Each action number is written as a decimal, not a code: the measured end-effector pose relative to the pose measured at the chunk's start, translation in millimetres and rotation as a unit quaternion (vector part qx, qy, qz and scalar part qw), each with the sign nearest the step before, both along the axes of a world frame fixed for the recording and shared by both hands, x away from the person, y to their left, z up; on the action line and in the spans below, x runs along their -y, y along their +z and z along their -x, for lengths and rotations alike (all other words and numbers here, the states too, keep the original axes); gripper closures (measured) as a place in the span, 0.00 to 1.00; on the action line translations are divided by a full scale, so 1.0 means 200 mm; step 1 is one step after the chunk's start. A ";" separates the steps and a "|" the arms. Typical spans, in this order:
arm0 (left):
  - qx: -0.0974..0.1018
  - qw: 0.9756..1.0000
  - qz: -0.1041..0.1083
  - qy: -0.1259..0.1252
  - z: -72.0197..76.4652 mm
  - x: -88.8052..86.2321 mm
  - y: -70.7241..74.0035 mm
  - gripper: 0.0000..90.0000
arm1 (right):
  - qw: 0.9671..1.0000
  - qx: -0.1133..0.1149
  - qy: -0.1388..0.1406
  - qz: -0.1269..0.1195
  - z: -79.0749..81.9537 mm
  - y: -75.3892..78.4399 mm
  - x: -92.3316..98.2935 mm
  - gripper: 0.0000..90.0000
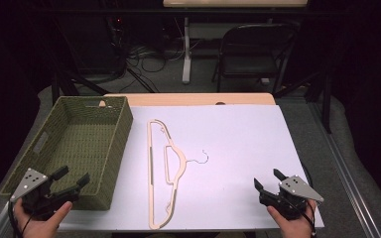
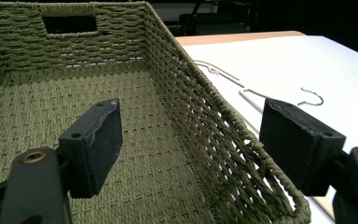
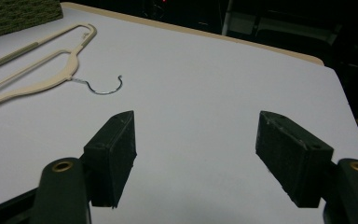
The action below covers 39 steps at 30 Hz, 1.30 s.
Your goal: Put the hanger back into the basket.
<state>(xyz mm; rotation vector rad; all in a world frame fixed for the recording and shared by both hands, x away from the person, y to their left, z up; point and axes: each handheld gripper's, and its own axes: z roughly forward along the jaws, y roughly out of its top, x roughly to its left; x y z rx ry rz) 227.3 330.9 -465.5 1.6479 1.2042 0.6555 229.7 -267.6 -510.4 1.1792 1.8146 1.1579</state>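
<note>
fingers of the left gripper [image 1: 72,179] stand wide apart with nothing between them, straddling the near right wall of the basket [image 1: 114,144]; fingers of the right gripper [image 1: 267,179] are just as wide and empty, over bare white desk [image 1: 238,139] well to the right of the hanger [image 1: 164,168].

the hanger lies flat on the desk just beside the basket's right wall, not touching it as far as i can tell, its long bar running away from the person and its thin wire hook [image 3: 103,86] pointing right, toward the right gripper.

it looks light and stiff: thin cream plastic with a greenish strip along the bar, likely a bit slick and springy. lying flat, it offers little height to pinch, so the fingers would have to come down on either side of one rod. the neck by the hook, or the middle of the long bar, looks the best hold; gripped at one end it would likely swing and twist. the hook could snag the woven basket.
</note>
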 end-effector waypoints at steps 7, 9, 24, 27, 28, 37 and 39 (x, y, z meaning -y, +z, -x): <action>-0.002 1.000 -0.005 0.000 0.00 0.01 0.02 0.23 | 1.000 -0.002 -0.002 -0.003 0.00 0.00 0.00 0.32; -0.006 1.000 -0.005 0.000 0.00 0.02 0.02 0.21 | 1.000 -0.003 0.000 -0.003 -0.01 0.00 0.00 0.32; -0.024 0.998 -0.005 -0.061 -0.10 0.24 0.15 0.17 | 1.000 -0.010 0.009 -0.001 -0.01 -0.01 -0.02 0.31; -0.023 0.996 -0.023 -0.078 -0.13 0.32 0.17 0.17 | 1.000 -0.014 0.012 0.002 -0.01 -0.02 -0.01 0.31; -0.023 0.996 -0.023 -0.078 -0.13 0.32 0.17 0.17 | 1.000 -0.012 0.012 0.002 -0.01 -0.02 -0.02 0.32; -0.026 0.991 -0.040 -0.123 -0.23 0.54 0.19 0.19 | 1.000 -0.013 0.013 0.002 -0.02 -0.03 -0.02 0.31; -0.031 0.990 -0.041 -0.129 -0.25 0.57 0.19 0.19 | 1.000 -0.013 0.014 0.002 -0.02 -0.03 -0.02 0.31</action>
